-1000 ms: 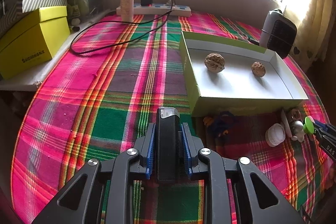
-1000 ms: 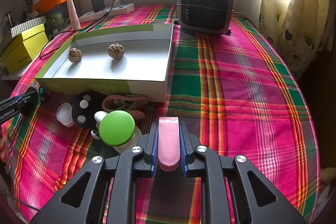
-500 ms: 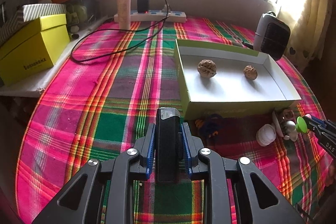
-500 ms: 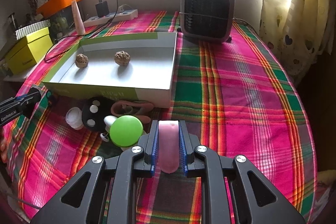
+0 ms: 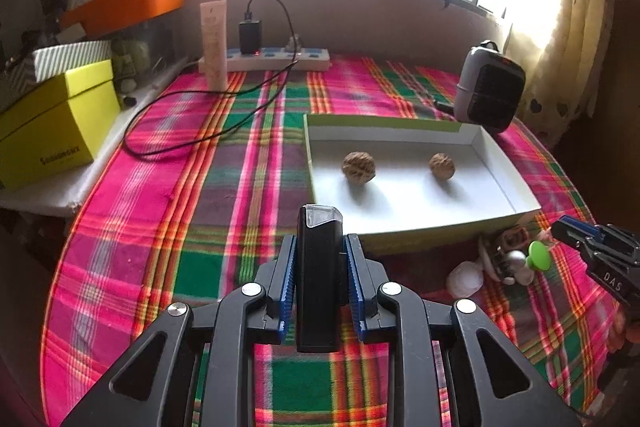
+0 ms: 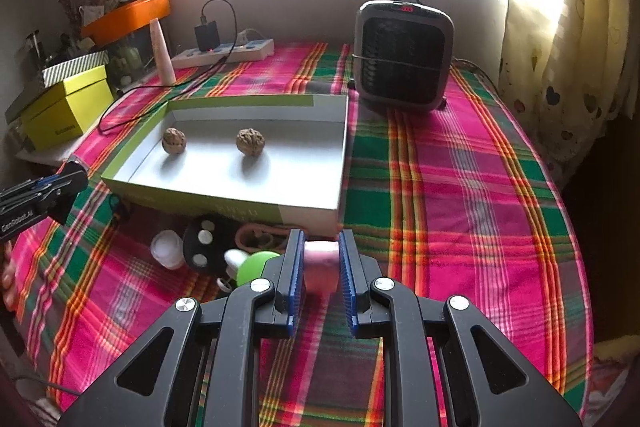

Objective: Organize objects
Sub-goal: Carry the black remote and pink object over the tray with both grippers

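My left gripper point(image 5: 319, 259) is shut on a black device with a clear tip point(image 5: 319, 275), held above the plaid tablecloth just left of the shallow white box point(image 5: 516, 183). Two walnuts point(image 5: 359, 167) point(image 5: 442, 166) lie in the box. My right gripper point(image 6: 319, 259) has its jaws slightly apart around a pink object point(image 6: 319, 266) that looks loose between them, near the box's front wall point(image 6: 240, 207). Small items lie in front of the box: a green-capped piece point(image 6: 256, 267), a black spotted piece point(image 6: 202, 243), a white cap point(image 6: 167, 254).
A grey heater point(image 6: 402, 55) stands behind the box. A power strip point(image 5: 276, 61) with a black cable point(image 5: 192, 135), a beige tube point(image 5: 214, 43) and yellow boxes point(image 5: 52, 123) lie at the back left. The round table's edge drops off at right.
Both grippers have pulled back and risen, so the box looks farther away. The right jaws have parted and the pink object now sits lower between them.
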`<move>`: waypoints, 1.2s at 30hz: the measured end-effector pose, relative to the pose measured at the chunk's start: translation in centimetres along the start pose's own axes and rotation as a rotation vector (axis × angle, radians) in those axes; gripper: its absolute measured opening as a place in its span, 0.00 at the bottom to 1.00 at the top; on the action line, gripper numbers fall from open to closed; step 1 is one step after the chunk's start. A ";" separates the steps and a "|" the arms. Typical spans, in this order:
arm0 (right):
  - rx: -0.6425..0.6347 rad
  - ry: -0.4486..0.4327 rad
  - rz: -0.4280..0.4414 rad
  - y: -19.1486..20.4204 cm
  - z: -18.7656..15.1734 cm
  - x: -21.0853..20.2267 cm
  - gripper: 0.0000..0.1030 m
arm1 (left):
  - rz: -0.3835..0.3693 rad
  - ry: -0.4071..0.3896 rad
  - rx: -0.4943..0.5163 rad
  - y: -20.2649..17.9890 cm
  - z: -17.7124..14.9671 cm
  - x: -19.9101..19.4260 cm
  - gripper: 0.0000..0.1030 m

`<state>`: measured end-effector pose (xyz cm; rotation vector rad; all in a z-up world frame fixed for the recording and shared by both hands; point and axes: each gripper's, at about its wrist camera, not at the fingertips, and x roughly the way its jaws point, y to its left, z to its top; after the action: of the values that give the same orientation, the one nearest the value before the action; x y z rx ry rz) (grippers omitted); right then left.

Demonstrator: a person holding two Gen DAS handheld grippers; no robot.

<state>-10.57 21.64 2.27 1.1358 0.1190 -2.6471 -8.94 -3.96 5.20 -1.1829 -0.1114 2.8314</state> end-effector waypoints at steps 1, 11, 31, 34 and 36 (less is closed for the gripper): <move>-0.001 -0.002 0.001 0.0 0.1 0.0 0.18 | -0.010 -0.003 0.004 -0.2 0.2 0.0 0.21; -0.024 -0.011 0.041 0.9 2.1 0.1 0.18 | -0.057 0.003 0.028 -1.9 1.8 0.9 0.21; -0.027 -0.016 0.127 1.3 6.7 2.4 0.18 | -0.111 0.041 0.040 -4.0 4.9 4.6 0.21; -0.019 -0.004 0.137 1.1 7.1 3.2 0.18 | -0.111 0.040 0.049 -4.4 5.5 5.2 0.21; -0.007 0.010 0.153 0.9 7.5 4.1 0.18 | -0.113 0.046 0.048 -4.5 5.8 5.7 0.21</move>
<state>-18.28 18.59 4.58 1.1088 0.0417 -2.5051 -16.94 0.83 5.67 -1.1911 -0.1040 2.6924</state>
